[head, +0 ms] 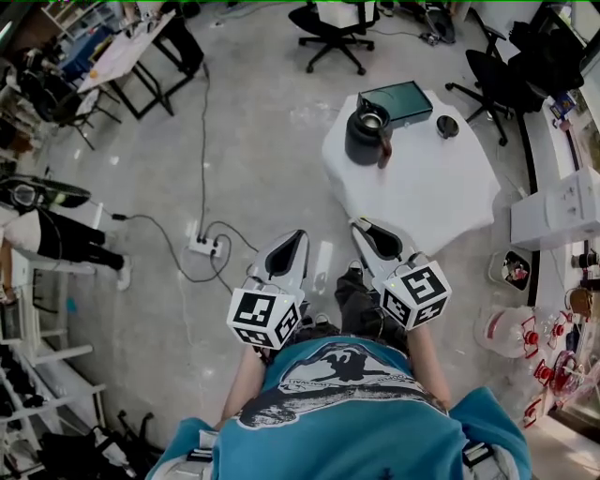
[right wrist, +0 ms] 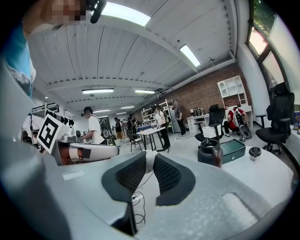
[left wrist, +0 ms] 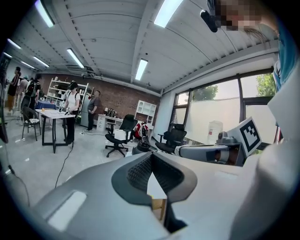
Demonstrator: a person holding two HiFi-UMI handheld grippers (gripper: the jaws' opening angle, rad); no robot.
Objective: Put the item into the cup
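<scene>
A white table (head: 422,187) stands ahead of me. On its far side sits a dark cup with a brown handle (head: 367,137), also seen in the right gripper view (right wrist: 209,153). A small dark round item (head: 447,126) lies on the table to the cup's right (right wrist: 254,152). My left gripper (head: 299,236) hangs over the floor, short of the table, shut with nothing in it (left wrist: 151,157). The right gripper (head: 360,226) reaches the table's near edge, its jaws together and empty (right wrist: 149,157).
A teal-topped box (head: 398,101) lies behind the cup. A power strip with cables (head: 204,247) lies on the floor at the left. Office chairs (head: 333,28) stand beyond the table. A white cabinet (head: 555,211) and bottles (head: 511,330) are at the right; a person (head: 56,239) stands far left.
</scene>
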